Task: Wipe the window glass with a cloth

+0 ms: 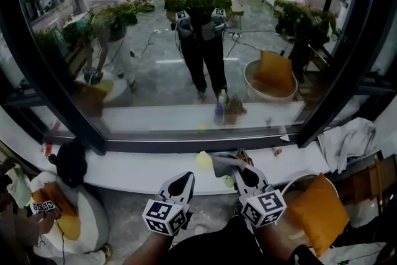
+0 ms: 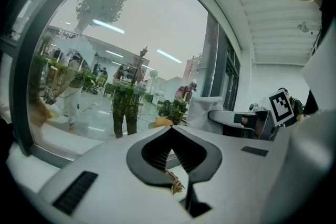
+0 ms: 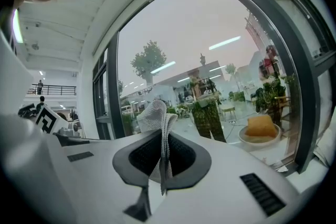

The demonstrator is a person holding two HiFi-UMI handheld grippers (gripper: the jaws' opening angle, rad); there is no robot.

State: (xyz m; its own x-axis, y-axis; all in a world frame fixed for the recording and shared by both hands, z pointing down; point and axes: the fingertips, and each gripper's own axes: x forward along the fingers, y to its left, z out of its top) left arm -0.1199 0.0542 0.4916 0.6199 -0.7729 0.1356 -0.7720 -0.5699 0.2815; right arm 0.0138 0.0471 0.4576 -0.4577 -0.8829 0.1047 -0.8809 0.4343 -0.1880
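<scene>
The big window glass (image 1: 186, 40) fills the head view and mirrors the room and a standing person. My right gripper (image 1: 239, 170) is shut on a grey cloth (image 1: 224, 164), just above the white sill and short of the pane. In the right gripper view the woven cloth (image 3: 153, 118) sticks up between the closed jaws of that gripper (image 3: 163, 131). My left gripper (image 1: 185, 177) hovers beside it to the left, jaws together and holding nothing. From the left gripper view its tips (image 2: 170, 128) meet and aim at the lower glass (image 2: 105, 71).
A white sill (image 1: 136, 167) runs under the dark window frame (image 1: 186, 144), with a small yellow thing (image 1: 204, 160) on it. An orange cushion (image 1: 319, 211) lies in a round seat at right, below a white fabric heap (image 1: 350, 139). A person (image 1: 37, 208) sits at lower left.
</scene>
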